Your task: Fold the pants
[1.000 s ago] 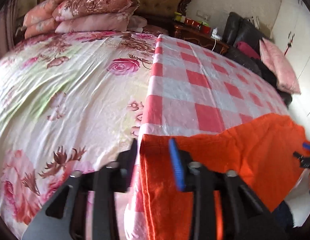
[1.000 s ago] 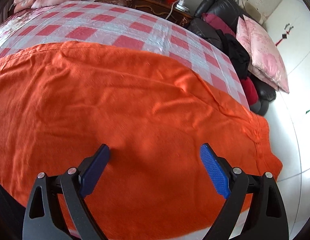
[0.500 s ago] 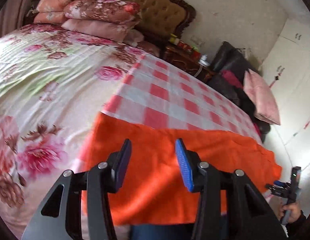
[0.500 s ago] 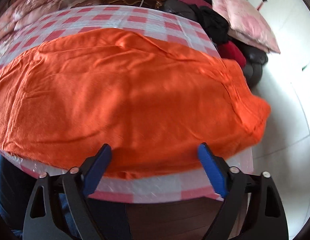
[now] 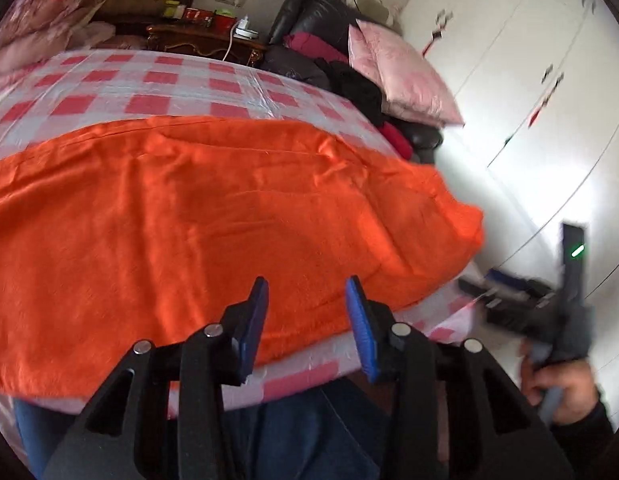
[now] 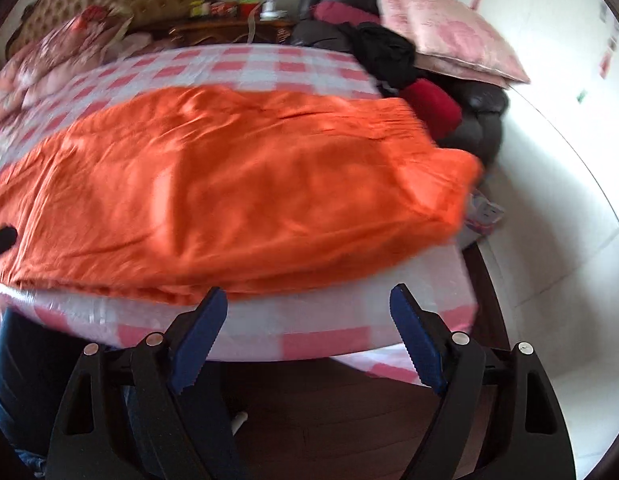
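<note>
Both grippers pulled back off the orange pants (image 5: 213,216), which lie flat ahead on the checked cloth (image 6: 293,328); left gripper (image 5: 306,316) half-open and empty, right gripper (image 6: 309,336) wide, jaws just narrowed, empty: likely repositioning for the next fold.

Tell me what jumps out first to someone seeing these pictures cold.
The bright orange pants dominate, spread flat across the near end of the pink-and-white checked cloth on the bed. Both blue-padded grippers hover empty at the near edge: the left gripper over the fabric's hem, the right gripper wide open just short of it. Beyond the bed's far right corner, a pink pillow tops a pile of dark clothes.
</note>
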The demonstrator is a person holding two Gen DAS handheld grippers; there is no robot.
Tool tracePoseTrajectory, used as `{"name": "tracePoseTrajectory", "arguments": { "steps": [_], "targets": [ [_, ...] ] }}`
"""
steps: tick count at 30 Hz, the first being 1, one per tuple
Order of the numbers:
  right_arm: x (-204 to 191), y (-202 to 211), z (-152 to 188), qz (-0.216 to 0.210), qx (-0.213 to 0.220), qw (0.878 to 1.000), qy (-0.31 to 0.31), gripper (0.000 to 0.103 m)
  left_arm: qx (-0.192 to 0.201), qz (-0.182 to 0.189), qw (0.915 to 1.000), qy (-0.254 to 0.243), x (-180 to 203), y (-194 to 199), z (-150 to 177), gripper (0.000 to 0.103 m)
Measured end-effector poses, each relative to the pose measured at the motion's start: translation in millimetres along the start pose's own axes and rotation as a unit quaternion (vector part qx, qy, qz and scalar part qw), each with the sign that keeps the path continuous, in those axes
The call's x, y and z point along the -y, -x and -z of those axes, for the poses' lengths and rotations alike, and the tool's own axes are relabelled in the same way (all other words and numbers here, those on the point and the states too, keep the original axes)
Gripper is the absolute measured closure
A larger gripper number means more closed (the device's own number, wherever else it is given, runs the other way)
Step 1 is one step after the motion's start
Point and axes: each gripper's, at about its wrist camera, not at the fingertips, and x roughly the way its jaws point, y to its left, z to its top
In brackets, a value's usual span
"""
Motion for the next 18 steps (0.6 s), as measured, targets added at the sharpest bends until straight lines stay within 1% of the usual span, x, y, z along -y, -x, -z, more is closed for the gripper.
{"name": "tracePoseTrajectory", "arguments": {
  "steps": [1, 3, 4, 5, 7, 9, 11, 12, 13, 14, 15, 17, 18],
  "targets": [
    [15, 0, -6, 0.002, 0.017, 1.000, -0.020, 0.024, -0.003, -0.021, 0.9997, -0.008, 4, -11, 0, 0.060],
    [32, -5, -20, 0.012, 0.048, 0.998, -0.036, 0.022, -0.005, -0.047, 0.9988, -0.013, 1, -20, -2, 0.055],
    [36, -9, -27, 0.012, 0.063, 0.997, -0.037, 0.021, -0.007, -0.060, 0.9981, -0.015, 0, -24, -1, 0.054],
    [37, -14, -32, 0.012, 0.068, 0.997, -0.035, 0.020, -0.011, -0.067, 0.9976, -0.015, -3, -26, 1, 0.052],
    [39, -32, -44, 0.017, 0.060, 0.998, -0.030, 0.020, -0.007, -0.076, 0.9968, -0.024, -4, -23, 4, 0.051],
    [41, -51, -48, 0.027, 0.037, 0.998, -0.031, 0.020, -0.007, -0.087, 0.9956, -0.035, -4, -21, 7, 0.050],
    [44, -68, -44, 0.054, 0.001, 0.998, -0.032, 0.021, -0.009, -0.089, 0.9950, -0.043, -4, -20, 9, 0.050],
    [48, -73, -39, 0.051, -0.007, 0.998, -0.039, 0.020, -0.009, -0.090, 0.9947, -0.049, -2, -18, 11, 0.050],
    [55, -73, -33, 0.041, -0.004, 0.998, -0.055, 0.020, -0.007, -0.091, 0.9945, -0.052, -1, -18, 12, 0.049],
    [57, -74, -29, 0.039, -0.005, 0.998, -0.057, 0.017, -0.004, -0.089, 0.9946, -0.054, -1, -19, 13, 0.047],
    [58, -73, -27, 0.038, -0.004, 0.998, -0.054, 0.017, -0.002, -0.087, 0.9947, -0.055, -1, -19, 13, 0.045],
    [56, -70, -27, 0.048, -0.006, 0.998, -0.041, 0.017, 0.001, -0.087, 0.9948, -0.054, 0, -18, 14, 0.045],
    [54, -67, -28, 0.059, -0.009, 0.998, -0.035, 0.017, -0.001, -0.086, 0.9951, -0.049, -1, -18, 11, 0.045]
  ]
}}
